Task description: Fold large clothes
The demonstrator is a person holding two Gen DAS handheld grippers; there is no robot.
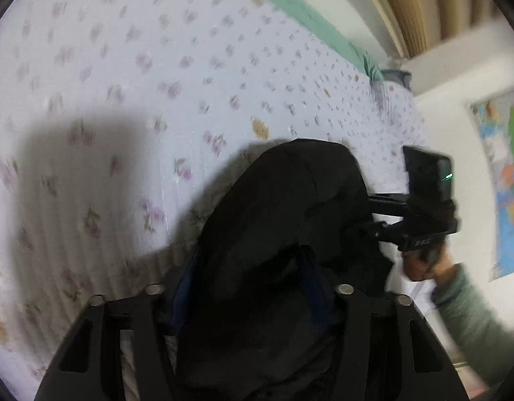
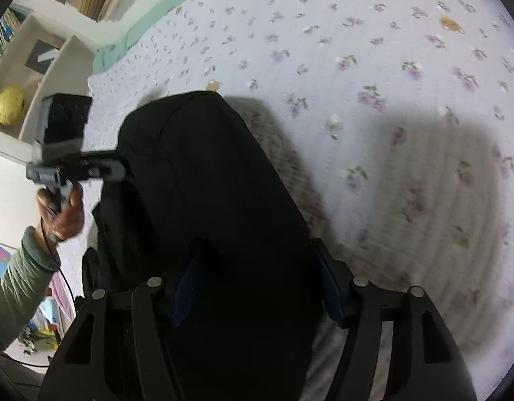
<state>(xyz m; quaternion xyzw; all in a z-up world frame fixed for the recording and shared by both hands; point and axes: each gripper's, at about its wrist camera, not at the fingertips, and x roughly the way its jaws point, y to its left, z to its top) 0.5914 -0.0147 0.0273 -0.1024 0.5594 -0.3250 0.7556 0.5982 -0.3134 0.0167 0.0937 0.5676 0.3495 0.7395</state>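
Note:
A black garment (image 1: pixel 283 214) hangs bunched above the bed, held between both grippers; it also fills the middle of the right wrist view (image 2: pixel 203 200). My left gripper (image 1: pixel 250 287) is shut on the black garment, its blue pads (image 1: pixel 181 297) pressed into the cloth. My right gripper (image 2: pixel 257 287) is shut on the same garment; its blue pads (image 2: pixel 186 287) pinch the fabric. The right gripper also shows in the left wrist view (image 1: pixel 374 230), gripping the garment's far side. The left gripper shows in the right wrist view (image 2: pixel 120 170), doing the same.
The bed has a white floral quilt (image 1: pixel 140 67) with a green sheet edge (image 1: pixel 290 3) at its far side. A white shelf (image 2: pixel 29 67) holds a yellow ball (image 2: pixel 9 105). A map poster (image 1: pixel 504 180) hangs on the wall.

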